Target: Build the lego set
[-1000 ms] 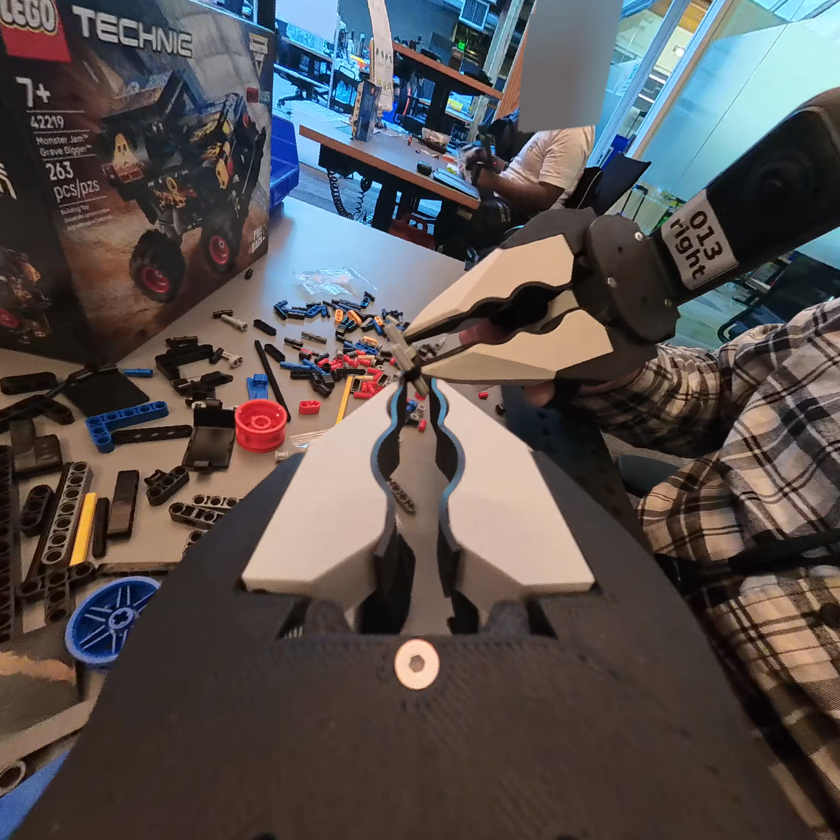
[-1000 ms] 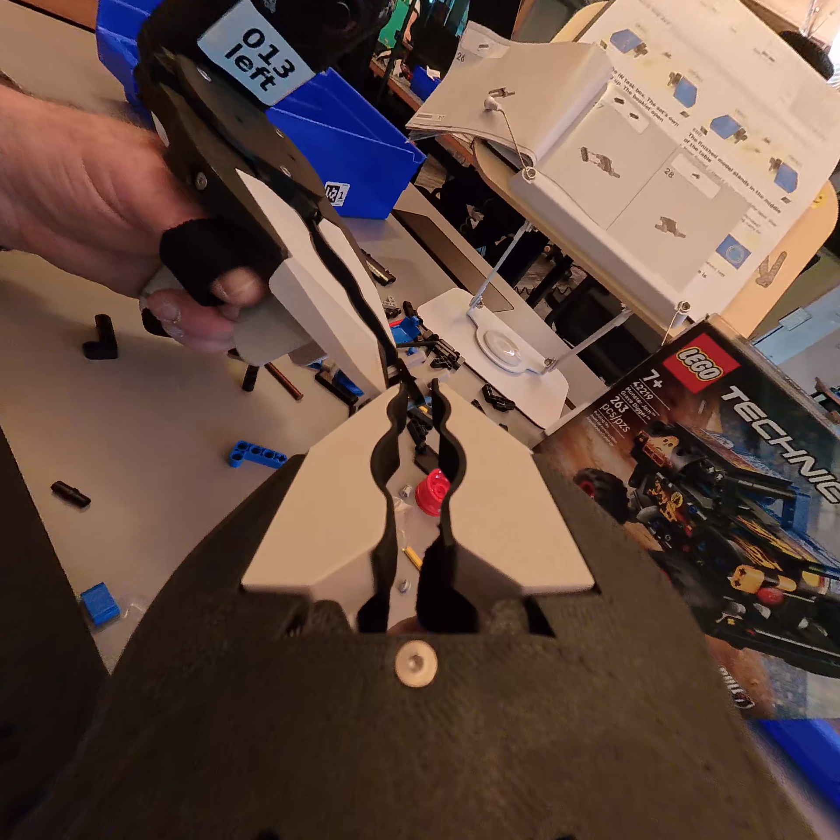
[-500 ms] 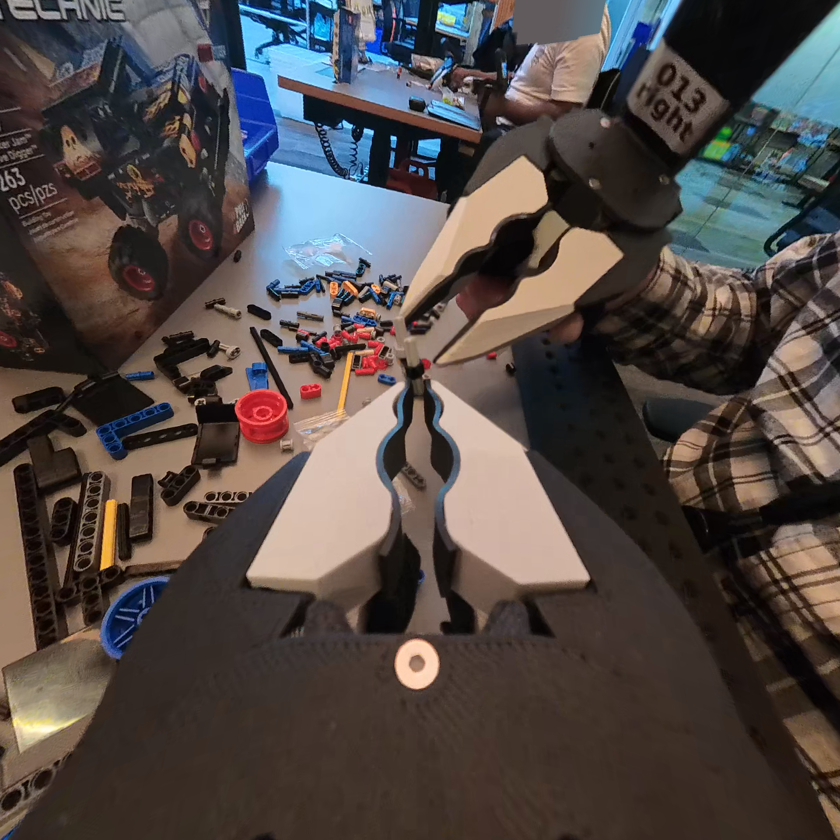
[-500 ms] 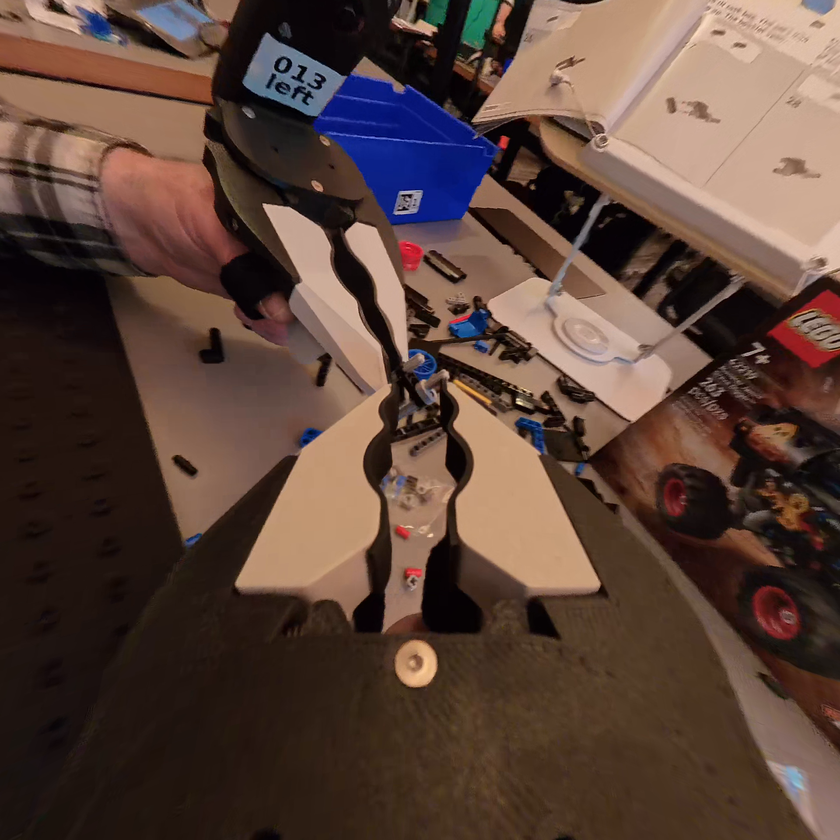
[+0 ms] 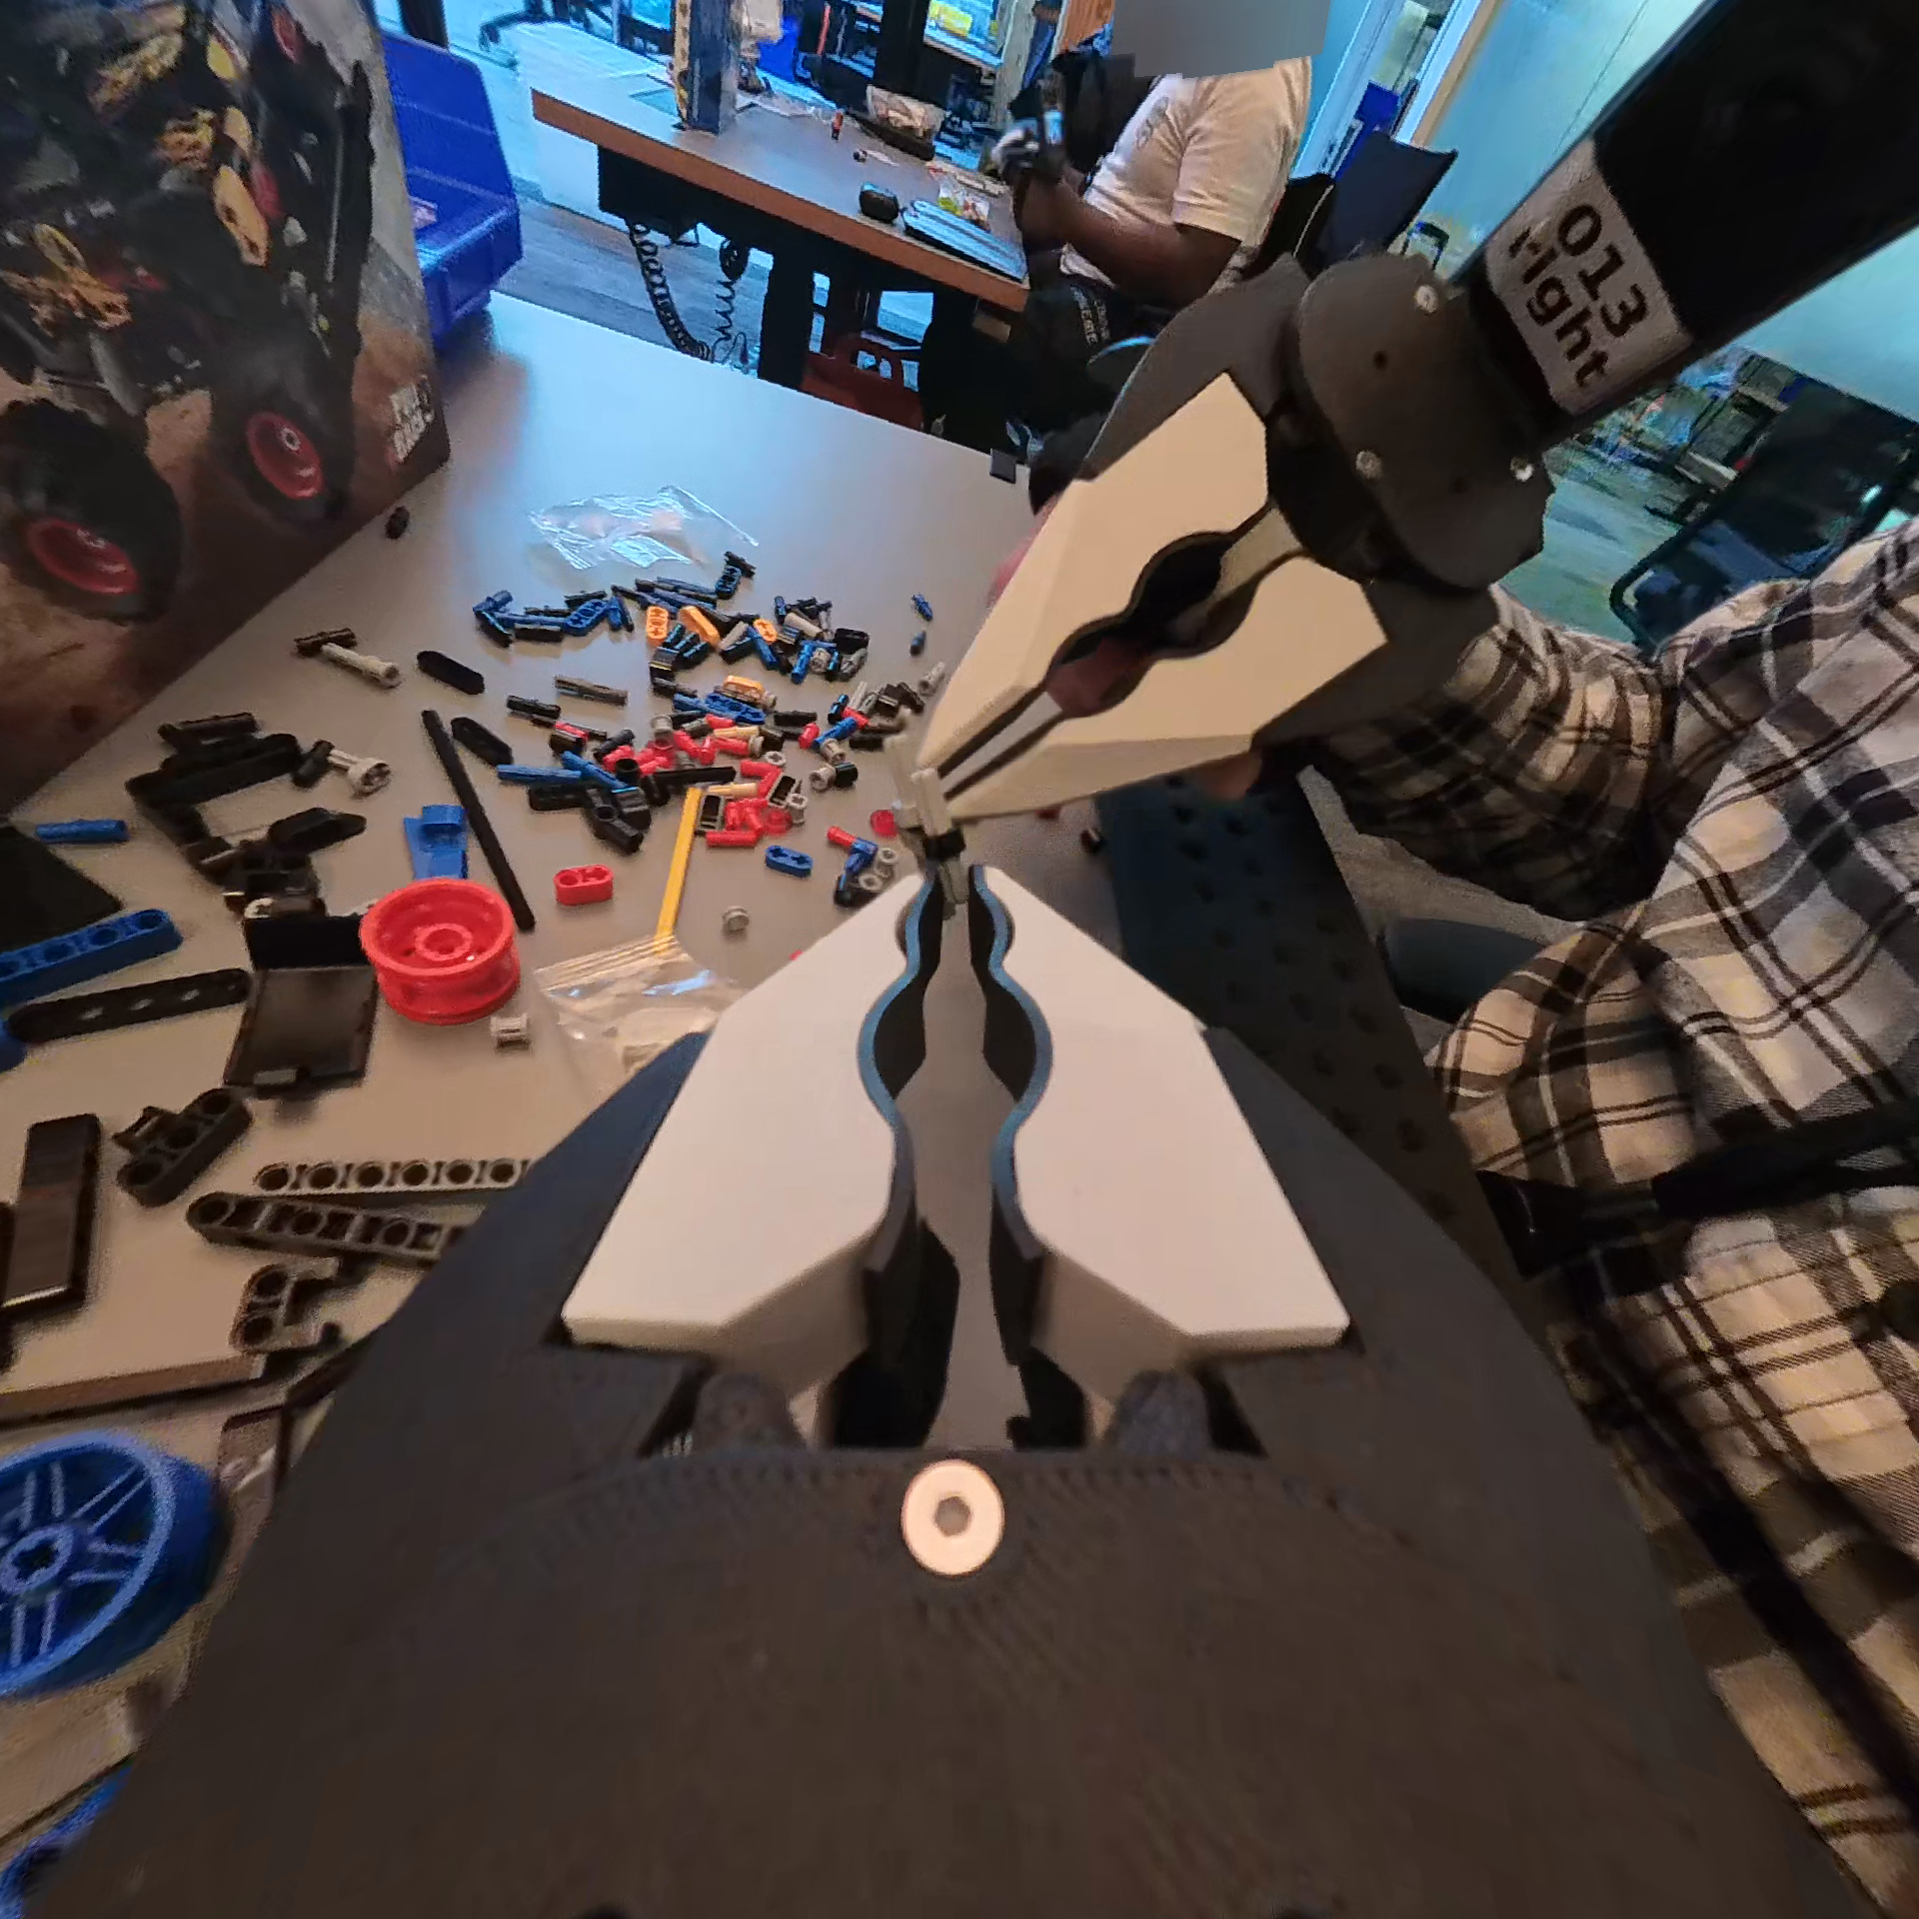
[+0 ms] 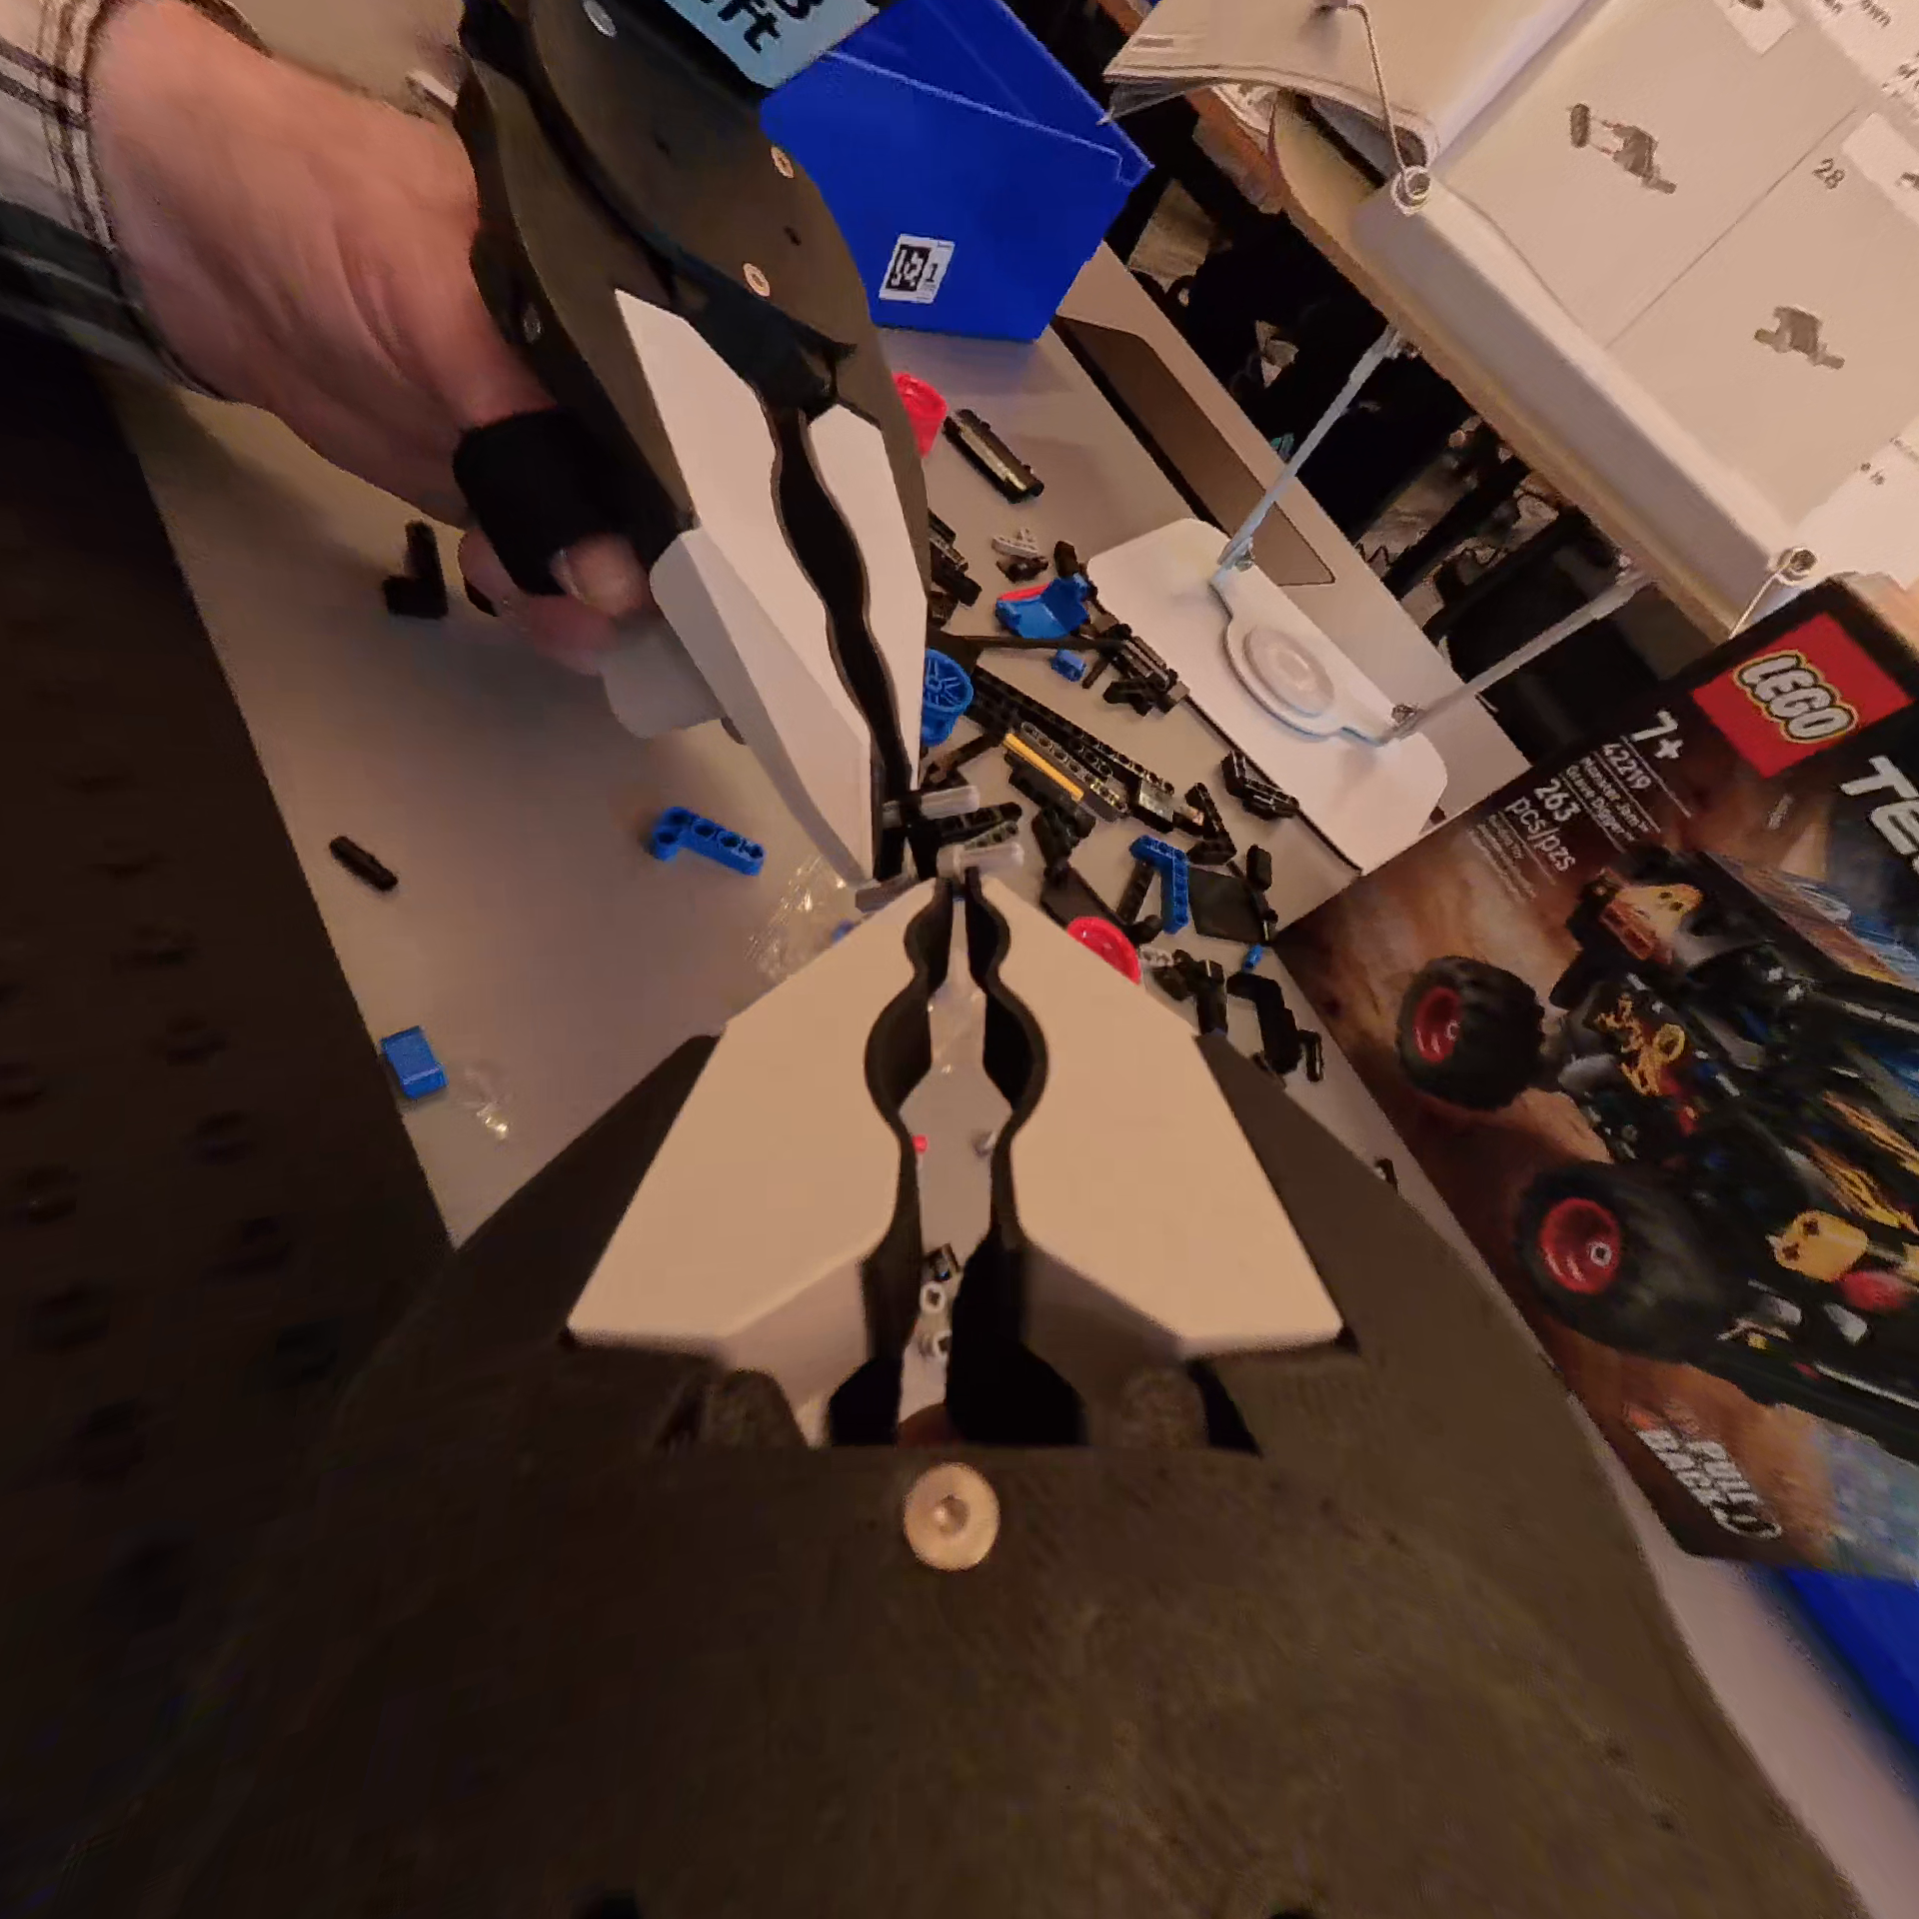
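My left gripper (image 5: 949, 885) is shut on the dark lower end of a small grey and black lego assembly (image 5: 931, 826), held above the table. My right gripper (image 5: 927, 781) comes in from the upper right, tip to tip with the left one. It is shut on the grey upper end of that assembly. In the right wrist view my right gripper (image 6: 957, 891) pinches the grey piece (image 6: 978, 858), and the left gripper (image 6: 891, 831) stands just above and left of it, held by a hand. Whether the two ends are fully joined is hidden by the fingertips.
A pile of small loose pieces (image 5: 706, 727) lies on the grey table (image 5: 727, 436). A red wheel hub (image 5: 441, 950), black beams (image 5: 343, 1215) and a blue wheel (image 5: 83, 1558) lie to the left. The lego box (image 6: 1661, 1038), a blue bin (image 6: 935, 187) and an instruction booklet on a stand (image 6: 1661, 208) ring the work area.
The right gripper's jaws have closed tighter on the grey piece. Both grippers have tilted while staying tip to tip, and the right one now comes in from higher up.
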{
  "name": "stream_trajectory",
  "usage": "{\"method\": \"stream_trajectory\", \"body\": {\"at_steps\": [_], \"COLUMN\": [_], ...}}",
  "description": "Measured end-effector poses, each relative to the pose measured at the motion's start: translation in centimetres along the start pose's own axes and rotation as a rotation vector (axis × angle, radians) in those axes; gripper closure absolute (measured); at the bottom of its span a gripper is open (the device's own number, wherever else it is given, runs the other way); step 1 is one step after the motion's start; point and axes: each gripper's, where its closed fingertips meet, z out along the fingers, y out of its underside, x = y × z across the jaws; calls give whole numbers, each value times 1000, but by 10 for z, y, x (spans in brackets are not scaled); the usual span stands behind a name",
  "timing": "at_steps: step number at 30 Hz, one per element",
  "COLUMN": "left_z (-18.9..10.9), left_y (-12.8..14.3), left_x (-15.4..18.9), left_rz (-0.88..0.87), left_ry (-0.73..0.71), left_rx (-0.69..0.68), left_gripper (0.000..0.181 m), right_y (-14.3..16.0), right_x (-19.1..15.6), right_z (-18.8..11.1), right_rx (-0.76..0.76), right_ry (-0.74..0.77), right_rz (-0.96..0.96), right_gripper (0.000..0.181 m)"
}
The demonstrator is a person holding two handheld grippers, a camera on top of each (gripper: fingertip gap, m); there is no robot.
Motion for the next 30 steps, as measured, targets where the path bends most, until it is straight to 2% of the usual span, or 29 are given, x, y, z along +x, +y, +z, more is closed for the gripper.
{"method": "stream_trajectory", "body": {"at_steps": [6,8,10,17,21,23,26,30], "left_z": [19,28,33,34,32,32,35,38], "left_y": [21,32,39,51,56,59,62,62], "left_x": [14,17,16,4,0,-1,1,2], "left_rz": [16,20,67,169,211,234,268,320], "left_ry": [32,40,13,-77,-104,-110,-105,-111], "left_rx": [-107,-161,-201,-273,-307,-323,-337,-346], "left_gripper": [178,171,163,163,164,164,164,165], "right_y": [25,39,52,85,88,94,112,149], "right_x": [-17,-25,-32,-36,-14,5,44,100], "right_z": [-14,-17,-19,-19,-27,-39,-62,-87], "right_rx": [-84,-131,-171,-318,-304,-303,-339,-398], "right_ry": [-12,-28,-51,-144,-102,-59,48,153], "right_rz": [56,74,98,149,165,201,234,308], "right_gripper": [181,181,181,181,181,173,166,165]}}
